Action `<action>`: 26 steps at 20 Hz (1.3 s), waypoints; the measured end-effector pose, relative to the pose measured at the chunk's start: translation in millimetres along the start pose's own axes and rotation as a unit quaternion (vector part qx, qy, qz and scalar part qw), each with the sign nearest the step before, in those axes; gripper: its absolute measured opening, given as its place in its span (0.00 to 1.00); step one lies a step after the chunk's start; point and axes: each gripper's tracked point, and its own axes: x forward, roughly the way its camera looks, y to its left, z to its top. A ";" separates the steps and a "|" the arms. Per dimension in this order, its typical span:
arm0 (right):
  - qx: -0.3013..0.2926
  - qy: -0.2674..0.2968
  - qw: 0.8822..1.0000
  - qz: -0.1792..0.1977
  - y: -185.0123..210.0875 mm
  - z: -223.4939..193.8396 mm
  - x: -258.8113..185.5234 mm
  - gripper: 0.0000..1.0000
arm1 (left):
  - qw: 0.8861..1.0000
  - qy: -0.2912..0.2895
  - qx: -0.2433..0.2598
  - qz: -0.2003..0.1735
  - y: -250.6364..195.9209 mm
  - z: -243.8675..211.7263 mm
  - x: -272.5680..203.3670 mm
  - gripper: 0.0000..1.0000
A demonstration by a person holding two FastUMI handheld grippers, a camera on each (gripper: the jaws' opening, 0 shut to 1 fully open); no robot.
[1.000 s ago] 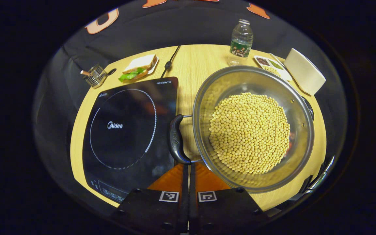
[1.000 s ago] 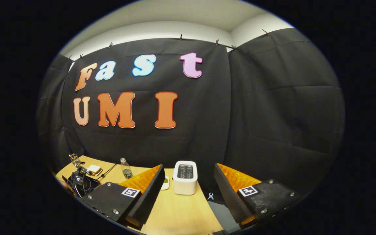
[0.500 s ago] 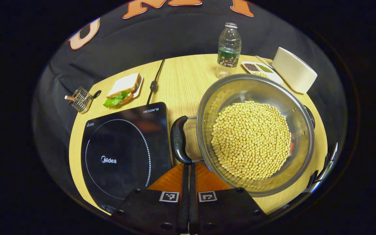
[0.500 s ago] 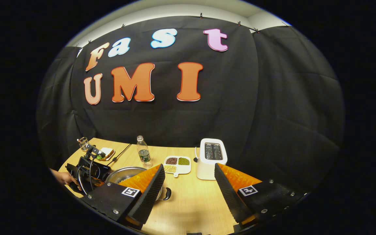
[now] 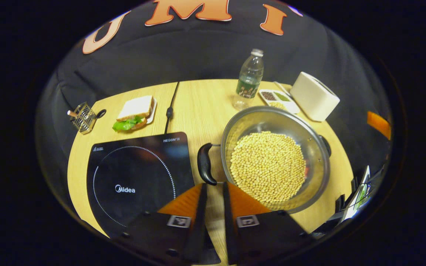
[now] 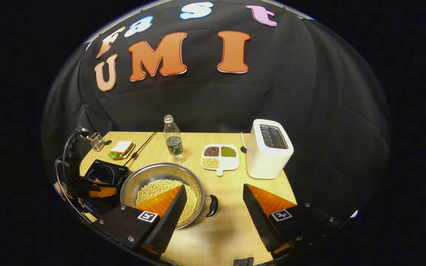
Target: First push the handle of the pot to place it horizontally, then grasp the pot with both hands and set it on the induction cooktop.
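Now, change: left gripper (image 5: 213, 192) backed off from the near pot handle (image 5: 205, 164), jaws no longer pressed together but parted by a narrow gap, gripping nothing.
Right gripper (image 6: 213, 201): swung down from the wall toward the table, jaws spread wide, empty, above and short of the far handle (image 6: 212, 205).
Meaning: push step apparently finished; two-handed grasp likely next.
Pot (image 5: 311, 147): flat on the wooden table (image 5: 202, 99), full of pale beans, just right of the induction cooktop (image 5: 139, 173), not yet on it.
Axis: handle-to-handle line running across the left gripper view, side to side, one handle toward the cooktop, the other toward the right gripper.
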 end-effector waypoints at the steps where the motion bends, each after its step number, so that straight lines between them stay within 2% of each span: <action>1: 0.000 0.013 1.000 0.001 4.3 -5.1 6.7 0.95 | 1.000 -0.016 0.000 -0.002 2.2 12.5 -3.6 0.49; 2: -0.001 0.025 1.000 0.001 7.8 -10.6 12.8 0.95 | 1.000 -0.027 -0.002 -0.008 1.1 20.6 -5.5 0.69; 3: -0.001 0.035 0.999 0.001 9.6 -16.3 17.3 0.95 | 0.999 -0.037 -0.004 -0.014 -1.1 30.4 -5.0 0.74; 4: 0.001 0.044 0.999 0.001 10.1 -20.7 21.3 0.95 | 0.999 -0.040 -0.004 -0.018 -1.1 33.5 -2.0 0.86; 6: 0.005 0.064 0.998 0.000 11.2 -31.7 33.4 0.95 | 1.000 -0.027 0.002 -0.016 -1.8 32.6 9.6 0.89; 8: 0.010 0.082 0.997 -0.005 13.0 -47.6 46.2 0.95 | 0.999 -0.009 -0.013 -0.028 -11.9 24.8 28.4 0.94; 9: 0.012 0.091 0.996 -0.010 11.5 -52.5 51.3 0.95 | 0.999 0.001 -0.019 -0.032 -14.2 20.7 37.4 0.94; 11: 0.020 0.111 0.993 -0.015 10.4 -63.8 60.7 0.95 | 1.000 0.008 -0.015 -0.016 -3.4 20.1 51.2 0.92; 12: 0.025 0.122 0.992 -0.016 9.5 -71.0 64.0 0.95 | 1.000 0.011 -0.015 -0.019 -4.8 20.8 57.8 0.96; 13: 0.029 0.132 0.991 -0.018 9.4 -76.6 68.6 0.95 | 0.999 0.019 -0.015 -0.022 -5.4 17.3 60.6 0.92; 19: 0.031 0.168 0.985 -0.025 7.5 -97.8 90.2 0.95 | 0.998 0.040 -0.036 -0.031 -6.9 6.4 74.9 0.92; 20: 0.029 0.173 0.984 -0.029 4.7 -100.5 93.6 0.95 | 0.998 0.042 -0.037 -0.030 -7.4 5.9 77.4 0.96; 24: 0.035 0.190 0.980 -0.039 2.5 -111.1 105.4 0.95 | 0.998 0.033 -0.054 -0.013 -0.9 5.7 89.8 0.87; 26: 0.040 0.193 0.979 -0.043 -0.6 -114.7 108.9 0.93 | 0.998 0.024 -0.057 0.002 0.5 4.8 93.1 0.77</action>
